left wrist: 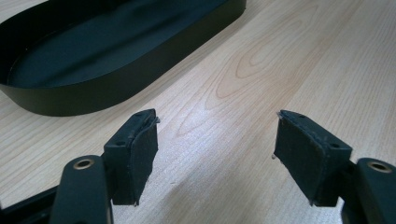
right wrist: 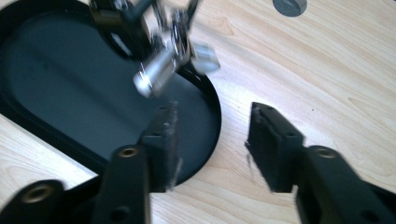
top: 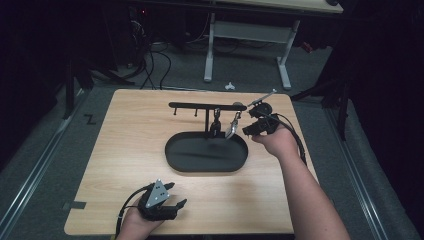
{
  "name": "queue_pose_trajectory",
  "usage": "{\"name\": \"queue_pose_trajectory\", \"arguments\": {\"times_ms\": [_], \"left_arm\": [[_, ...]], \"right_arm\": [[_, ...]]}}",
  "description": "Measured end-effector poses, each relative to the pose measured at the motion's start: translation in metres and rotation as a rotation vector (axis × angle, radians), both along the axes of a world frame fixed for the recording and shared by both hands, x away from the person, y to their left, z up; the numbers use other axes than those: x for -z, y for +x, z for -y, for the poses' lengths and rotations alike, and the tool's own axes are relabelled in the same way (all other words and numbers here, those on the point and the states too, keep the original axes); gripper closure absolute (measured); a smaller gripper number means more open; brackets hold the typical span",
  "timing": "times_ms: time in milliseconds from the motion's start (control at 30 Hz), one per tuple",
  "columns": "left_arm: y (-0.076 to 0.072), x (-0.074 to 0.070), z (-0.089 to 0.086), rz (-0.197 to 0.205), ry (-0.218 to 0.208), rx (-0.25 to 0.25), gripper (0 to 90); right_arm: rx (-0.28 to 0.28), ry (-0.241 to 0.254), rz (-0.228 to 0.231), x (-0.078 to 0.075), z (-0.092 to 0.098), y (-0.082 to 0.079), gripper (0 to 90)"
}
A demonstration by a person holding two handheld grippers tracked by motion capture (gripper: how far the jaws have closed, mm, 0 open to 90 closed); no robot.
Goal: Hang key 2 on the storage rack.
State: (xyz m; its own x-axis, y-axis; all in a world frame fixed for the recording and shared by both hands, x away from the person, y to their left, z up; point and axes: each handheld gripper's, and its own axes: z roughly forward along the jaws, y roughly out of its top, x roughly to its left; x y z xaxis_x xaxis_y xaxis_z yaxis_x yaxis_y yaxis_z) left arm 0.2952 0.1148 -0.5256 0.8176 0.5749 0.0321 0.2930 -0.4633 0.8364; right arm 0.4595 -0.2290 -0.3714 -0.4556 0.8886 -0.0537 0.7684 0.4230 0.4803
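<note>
A black oval tray (top: 175,165) lies mid-table, with a black hook rack (top: 200,105) rising from its far side. From the rack hang a dark utensil (top: 216,125) and a shiny silver utensil (top: 232,127). My right gripper (top: 252,127) is just right of the silver utensil. In the right gripper view the jaws (right wrist: 212,135) stand open with bare wood between them, over the rim of the tray (right wrist: 70,84), and the blurred silver utensil (right wrist: 161,70) hangs ahead of them. My left gripper (top: 172,202) rests near the table's front edge, open and holding nothing (left wrist: 215,140).
The tray (left wrist: 116,79) lies ahead and to the left of the left jaws. A small grey disc (right wrist: 289,5) sits on the wood beyond the right gripper. Past the table's far edge are a white desk frame (top: 210,50) and floor cables.
</note>
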Motion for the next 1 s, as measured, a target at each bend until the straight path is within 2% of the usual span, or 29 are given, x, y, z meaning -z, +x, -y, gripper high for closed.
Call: {"name": "queue_pose_trajectory", "arguments": {"times_ms": [167, 400, 433, 467, 500, 567, 767, 800, 900, 1000], "left_arm": [[0.000, 0.000, 0.001, -0.004, 0.002, 0.001, 30.3], [0.000, 0.001, 0.003, -0.007, 0.006, 0.005, 30.1], [0.000, 0.001, 0.003, -0.007, 0.006, 0.005, 30.1], [0.000, 0.001, 0.003, -0.010, 0.007, 0.005, 30.1], [0.000, 0.001, 0.003, -0.010, 0.007, 0.005, 30.1], [0.000, 0.002, 0.003, -0.010, 0.011, 0.006, 30.1], [0.000, 0.003, 0.004, -0.012, 0.015, 0.006, 30.1], [0.001, 0.003, 0.004, -0.015, 0.018, 0.007, 30.1], [0.001, 0.003, 0.004, -0.014, 0.018, 0.005, 30.0], [0.001, 0.004, 0.005, -0.016, 0.019, 0.004, 30.0]], "right_arm": [[0.005, 0.007, 0.001, 0.011, 0.006, -0.007, 46.5], [0.017, 0.047, 0.007, 0.027, 0.017, -0.025, 38.7], [0.017, 0.047, 0.007, 0.027, 0.017, -0.025, 38.7], [0.015, 0.028, 0.008, 0.032, 0.019, -0.030, 35.2], [0.010, 0.040, 0.026, 0.034, 0.021, -0.033, 35.3], [0.017, 0.047, 0.026, 0.040, 0.024, -0.039, 33.8], [0.037, 0.076, 0.070, 0.057, 0.036, -0.055, 28.0], [0.044, 0.090, 0.086, 0.065, 0.040, -0.063, 27.8], [0.041, 0.124, 0.090, 0.079, 0.048, -0.076, 25.8], [0.048, 0.139, 0.122, 0.093, 0.054, -0.094, 26.0]]}}
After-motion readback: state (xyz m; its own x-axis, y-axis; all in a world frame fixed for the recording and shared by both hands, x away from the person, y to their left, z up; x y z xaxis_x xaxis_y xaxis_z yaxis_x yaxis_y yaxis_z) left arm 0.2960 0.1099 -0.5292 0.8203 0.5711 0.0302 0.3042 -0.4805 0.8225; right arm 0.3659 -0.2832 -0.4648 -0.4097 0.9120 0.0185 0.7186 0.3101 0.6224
